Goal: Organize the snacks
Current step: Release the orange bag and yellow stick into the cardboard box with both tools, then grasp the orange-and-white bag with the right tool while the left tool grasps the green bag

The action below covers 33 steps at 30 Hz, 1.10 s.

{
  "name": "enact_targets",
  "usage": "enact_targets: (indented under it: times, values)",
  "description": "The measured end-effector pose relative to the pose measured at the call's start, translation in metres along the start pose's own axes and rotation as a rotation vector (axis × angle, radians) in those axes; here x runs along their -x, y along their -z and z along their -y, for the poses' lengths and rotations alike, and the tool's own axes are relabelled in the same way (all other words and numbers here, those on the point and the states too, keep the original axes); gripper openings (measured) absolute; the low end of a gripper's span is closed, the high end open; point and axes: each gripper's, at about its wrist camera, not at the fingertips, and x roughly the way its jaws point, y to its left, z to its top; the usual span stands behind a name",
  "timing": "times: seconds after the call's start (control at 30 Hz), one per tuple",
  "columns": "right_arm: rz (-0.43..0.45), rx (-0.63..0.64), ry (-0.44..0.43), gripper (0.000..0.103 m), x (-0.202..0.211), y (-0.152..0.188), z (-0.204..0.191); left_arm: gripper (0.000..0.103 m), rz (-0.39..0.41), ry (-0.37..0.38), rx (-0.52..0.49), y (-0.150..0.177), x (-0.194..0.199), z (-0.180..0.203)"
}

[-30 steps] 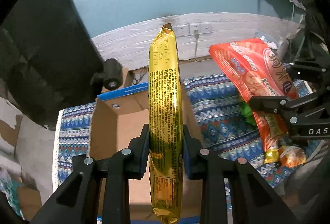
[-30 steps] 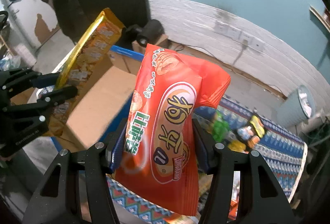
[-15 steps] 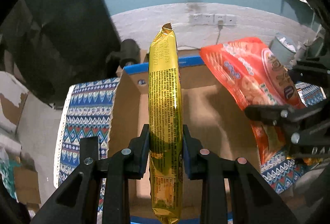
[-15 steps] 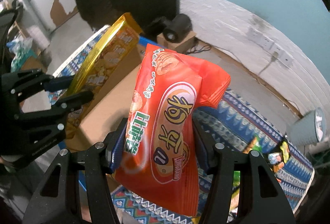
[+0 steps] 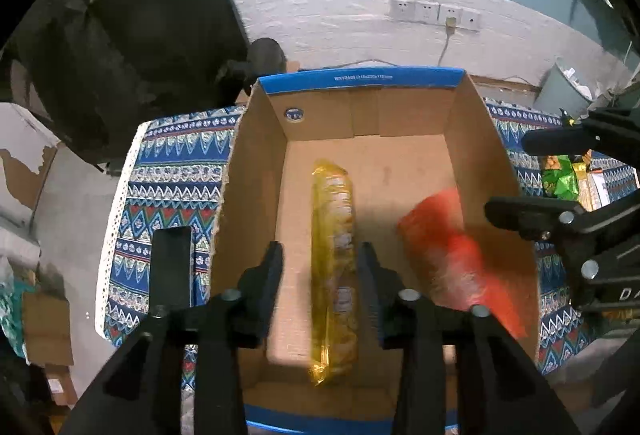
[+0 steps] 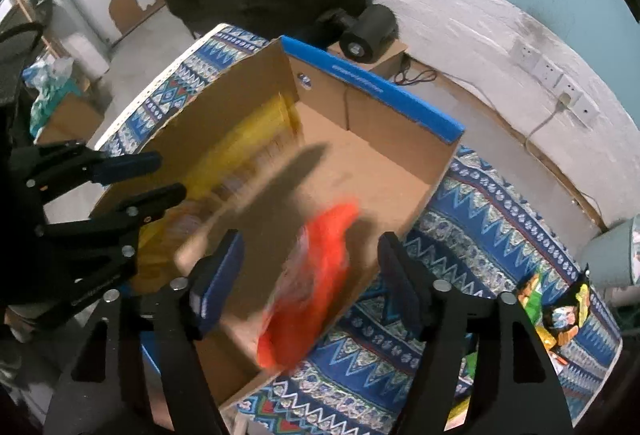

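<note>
Both of our grippers have just let go. Half a second ago the left gripper [image 5: 320, 267] was clamped on the long gold foil biscuit packet [image 5: 333, 267] and the right gripper [image 6: 310, 275] on the orange-red crinkled crisp bag [image 6: 312, 283]; now each pair of jaws stands spread wide with daylight on both sides of its snack.

The gold packet sits below and between the left jaws, lengthwise in the open brown cardboard box with the blue rim [image 5: 360, 77]. The orange bag is beneath the right jaws and smeared by motion blur (we judge it is still falling or settling, so we cannot tell its final resting pose). In the left wrist view it lies just right of the left jaws, beside the gold packet but not touching it.

For the task, this means two snacks are in the box and both grippers are free. More packets [image 6: 560, 315] wait on the blue patterned cloth [image 6: 480, 219], off to the right of the right jaws, so we judge the next reach goes there.
</note>
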Motion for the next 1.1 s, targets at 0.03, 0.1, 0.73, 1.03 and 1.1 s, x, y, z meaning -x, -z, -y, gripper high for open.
enact_targets:
  times: [0.03, 0.1, 0.73, 1.03, 1.1]
  values:
    - [0.005, -0.001, 0.007, 0.072, 0.002, 0.000, 0.000, 0.051, 0.009, -0.002, 0.003, -0.001, 0.003, 0.000]
    - [0.015, -0.008, 0.019, 0.073, 0.008, 0.002, 0.003, 0.053, 0.021, 0.000, 0.001, -0.003, 0.005, 0.000]
    - [0.039, -0.078, 0.120, 0.079, 0.047, 0.041, 0.046, 0.064, 0.040, 0.082, -0.112, -0.012, 0.018, 0.056]
    - [0.022, -0.209, 0.177, 0.080, 0.074, 0.085, 0.091, 0.076, 0.045, 0.132, -0.182, -0.016, 0.024, 0.099]
    - [0.017, -0.238, 0.197, 0.080, 0.079, 0.095, 0.104, 0.077, 0.044, 0.135, -0.200, -0.015, 0.025, 0.108]
